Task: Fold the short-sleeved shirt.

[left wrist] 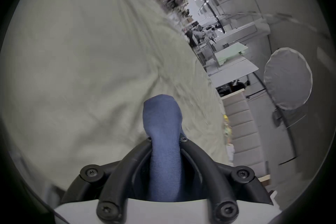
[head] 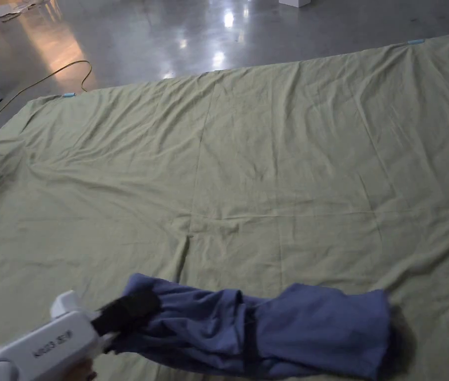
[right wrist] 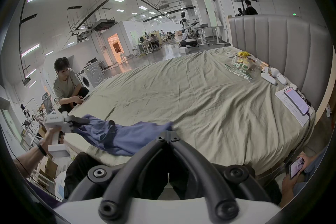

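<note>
The blue short-sleeved shirt (head: 268, 332) lies bunched in a long band across the near edge of the green bed sheet (head: 268, 173). My left gripper (head: 129, 310) is shut on its left end, which is raised a little. In the left gripper view the cloth (left wrist: 161, 137) runs between the two jaws. The right gripper view shows the shirt (right wrist: 118, 137) stretching from the left gripper (right wrist: 80, 121) toward my right gripper (right wrist: 168, 132). The right jaws are pressed together just in front of the shirt's right corner, and I see no cloth between them.
A person (right wrist: 67, 86) crouches at the far left side of the bed. A phone on a paper sheet (right wrist: 296, 102), plastic bags and white controllers (right wrist: 272, 75) lie by the padded headboard (right wrist: 272, 37). Another person's hand holds a phone (right wrist: 296, 167) at the right.
</note>
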